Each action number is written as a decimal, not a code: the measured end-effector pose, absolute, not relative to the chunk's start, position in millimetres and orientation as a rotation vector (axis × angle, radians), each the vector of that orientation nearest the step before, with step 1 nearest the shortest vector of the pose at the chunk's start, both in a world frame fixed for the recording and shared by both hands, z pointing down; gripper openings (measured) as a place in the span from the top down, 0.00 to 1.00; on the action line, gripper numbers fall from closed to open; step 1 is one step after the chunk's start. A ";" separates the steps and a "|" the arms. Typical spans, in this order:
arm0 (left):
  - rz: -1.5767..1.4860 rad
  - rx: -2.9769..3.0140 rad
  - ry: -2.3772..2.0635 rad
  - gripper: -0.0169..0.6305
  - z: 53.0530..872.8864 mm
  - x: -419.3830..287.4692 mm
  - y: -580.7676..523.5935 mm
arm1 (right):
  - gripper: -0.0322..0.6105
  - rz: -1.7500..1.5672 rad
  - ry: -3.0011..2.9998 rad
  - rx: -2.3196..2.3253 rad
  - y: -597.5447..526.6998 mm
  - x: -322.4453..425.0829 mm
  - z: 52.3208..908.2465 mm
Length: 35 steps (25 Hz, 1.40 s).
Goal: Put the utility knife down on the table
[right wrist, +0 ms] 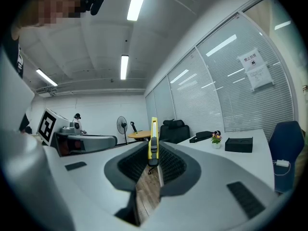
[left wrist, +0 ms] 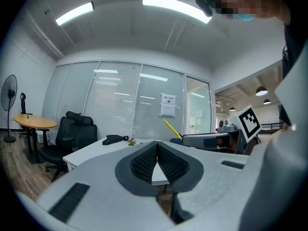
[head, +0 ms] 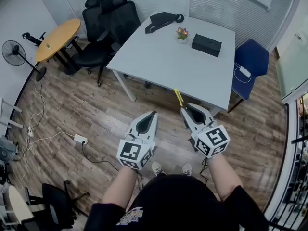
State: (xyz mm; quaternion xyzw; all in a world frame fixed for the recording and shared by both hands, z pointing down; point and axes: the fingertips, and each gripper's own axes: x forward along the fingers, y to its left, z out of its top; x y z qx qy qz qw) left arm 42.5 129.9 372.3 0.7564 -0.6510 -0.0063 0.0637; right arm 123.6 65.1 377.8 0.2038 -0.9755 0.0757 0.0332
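Observation:
A yellow utility knife (head: 178, 97) sticks out of my right gripper (head: 186, 108), which is shut on its rear end; the blade end points toward the near edge of the white table (head: 168, 61). In the right gripper view the knife (right wrist: 153, 141) stands upright between the ribbed pads. My left gripper (head: 153, 114) hovers beside it over the wooden floor, short of the table, jaws closed with nothing between them. From the left gripper view (left wrist: 156, 146) the knife (left wrist: 172, 129) and the right gripper (left wrist: 211, 139) show at the right.
On the table lie a black bag (head: 161, 19), a small flower pot (head: 182, 34) and a black box (head: 206, 44). Black office chairs (head: 106, 23) stand at its left, a blue chair (head: 251, 61) at its right. A round wooden table (head: 57, 39), a fan (head: 13, 53) and floor cables (head: 79, 139) are left.

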 end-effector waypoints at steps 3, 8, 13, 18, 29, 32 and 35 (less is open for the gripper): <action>-0.025 2.297 -1.953 0.96 374.2 30.1 132.9 | 0.84 0.232 -2.996 0.645 68.0 111.2 379.2; -0.024 2.316 -1.927 0.96 376.0 8.2 136.5 | 0.84 0.235 -2.991 0.677 72.0 89.9 379.8; -0.021 2.332 -1.913 0.96 377.0 -8.3 140.2 | 0.84 0.236 -2.993 0.710 74.0 74.5 379.2; -0.023 2.326 -1.905 0.96 382.8 -15.7 141.0 | 0.84 0.245 -2.988 0.719 70.2 67.6 382.3; 0.013 2.302 -1.923 0.96 389.6 -25.7 81.4 | 0.84 0.272 -2.996 0.682 7.1 53.2 389.9; 0.011 2.298 -1.939 0.96 387.1 -30.8 53.0 | 0.84 0.282 -3.000 0.667 -19.5 48.6 391.4; 0.013 2.291 -1.942 0.96 388.1 -31.9 20.8 | 0.84 0.293 -3.002 0.651 -49.5 45.5 393.5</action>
